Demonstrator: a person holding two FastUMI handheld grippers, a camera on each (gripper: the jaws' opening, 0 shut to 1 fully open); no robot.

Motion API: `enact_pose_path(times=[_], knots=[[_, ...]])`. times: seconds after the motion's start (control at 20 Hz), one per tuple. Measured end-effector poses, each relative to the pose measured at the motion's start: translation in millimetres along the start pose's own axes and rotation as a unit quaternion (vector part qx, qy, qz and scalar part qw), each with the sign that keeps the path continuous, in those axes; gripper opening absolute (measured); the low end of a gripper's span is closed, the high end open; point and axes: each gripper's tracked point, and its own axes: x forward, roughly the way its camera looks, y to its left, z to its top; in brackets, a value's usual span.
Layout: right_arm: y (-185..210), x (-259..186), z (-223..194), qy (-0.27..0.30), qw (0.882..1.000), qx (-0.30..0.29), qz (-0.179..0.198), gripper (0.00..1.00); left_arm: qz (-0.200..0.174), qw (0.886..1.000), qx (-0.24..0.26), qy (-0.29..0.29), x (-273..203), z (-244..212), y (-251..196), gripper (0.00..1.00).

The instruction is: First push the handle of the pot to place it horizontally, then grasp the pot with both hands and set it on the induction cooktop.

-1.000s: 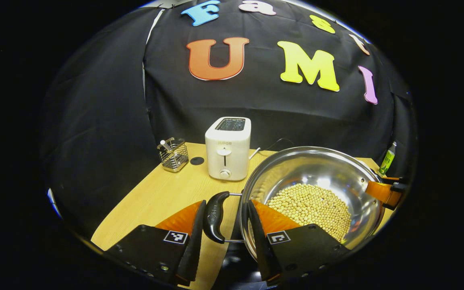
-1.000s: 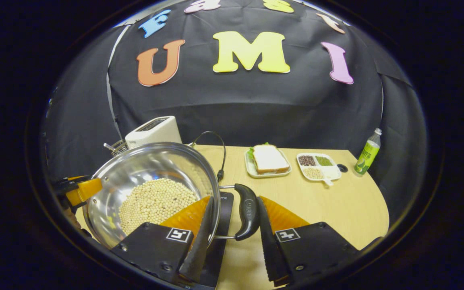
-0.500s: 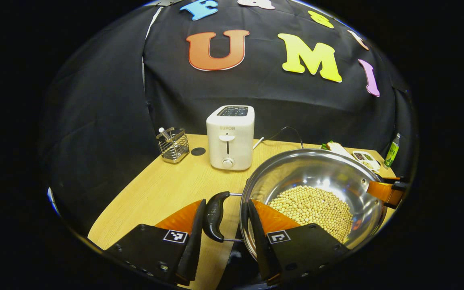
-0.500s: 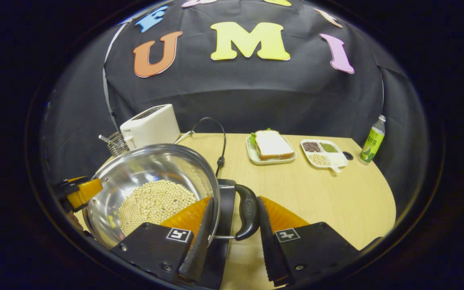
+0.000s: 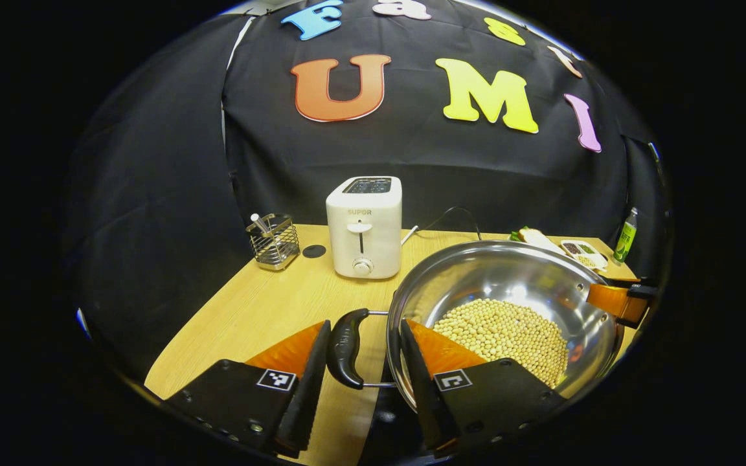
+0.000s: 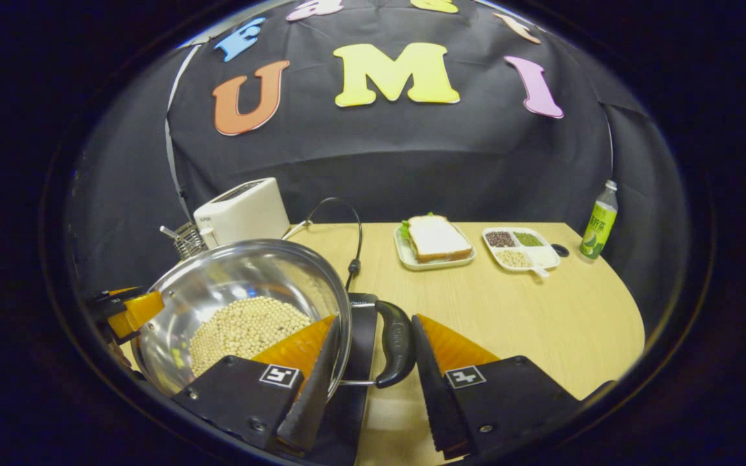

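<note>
Nearest in the left gripper view, the left gripper (image 5: 360, 382) stands part open with one black pot handle (image 5: 346, 347) between its fingers; whether both fingers press on it cannot be told. The steel pot (image 5: 509, 285), holding pale beans (image 5: 502, 333), sits just beyond and to the side of that gripper, over a dark induction cooktop (image 5: 383, 414) at the table's near edge. Across the pot, the other gripper's tip shows at the far rim.

Likewise in the right gripper view, the right gripper (image 6: 366, 382) is part open around the opposite handle (image 6: 397, 343), grip uncertain, with the pot (image 6: 243, 278) to its inner side and the cooktop (image 6: 357, 362) beneath, its front edge lettering too small to read.

Farther back on the wooden table (image 5: 263, 304), the left gripper view gives the front of a white toaster (image 5: 364, 226) with a small brand word above its lever, and a wire cutlery holder (image 5: 274, 241) near the far corner. The right gripper view gives more of the other side: a black cable (image 6: 347, 239), a sandwich on a plate (image 6: 434, 241), a divided dish of grains (image 6: 520, 248), and a green bottle (image 6: 598, 220) at the far edge, label unreadable.
</note>
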Motion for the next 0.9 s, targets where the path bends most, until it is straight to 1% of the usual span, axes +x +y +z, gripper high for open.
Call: enact_pose_path(times=[0.05, 0.1, 0.15, 0.2, 0.25, 0.35, 0.45, 0.55, 0.65, 0.75, 0.9], knots=[[1, -2, 1, -0.006, 1.0, 0.004, 0.003, 0.69, 0.003, 1.0, 0.0, -0.015, -1, 7, 3, 0.58], [1, -4, 1, -0.011, 1.0, 0.009, 0.004, 0.75, 0.002, 1.0, -0.001, -0.028, -4, 13, 4, 0.76], [-1, -8, 5, -0.019, 1.0, 0.012, 0.004, 0.77, -0.003, 0.999, -0.007, -0.033, -10, 16, 3, 0.94], [-1, -11, 8, -0.026, 1.0, 0.011, 0.004, 0.81, -0.006, 0.999, -0.011, -0.031, -12, 15, 1, 0.98], [0, -15, 10, -0.033, 0.999, 0.011, 0.006, 0.8, -0.002, 0.999, -0.014, -0.028, -17, 14, 4, 0.98], [2, -22, 12, -0.039, 0.999, 0.011, 0.019, 0.8, 0.005, 0.999, -0.026, -0.026, -27, 12, 7, 0.98], [0, -33, 12, -0.038, 0.999, 0.01, 0.026, 0.84, -0.004, 0.998, -0.06, -0.03, -41, 11, 3, 0.98], [-1, -50, 19, -0.055, 0.998, 0.012, 0.035, 0.84, -0.012, 0.995, -0.089, -0.043, -58, 14, -2, 0.98], [-7, -70, 27, -0.075, 0.997, 0.005, 0.034, 0.84, -0.004, 0.994, -0.091, -0.064, -76, 24, -1, 0.96], [-13, -95, 38, -0.103, 0.994, -0.004, 0.03, 0.84, -0.01, 0.993, -0.081, -0.09, -96, 38, -10, 0.96], [-23, -142, 66, -0.174, 0.984, -0.028, 0.02, 0.83, -0.028, 0.987, -0.082, -0.138, -134, 70, -29, 0.95]])
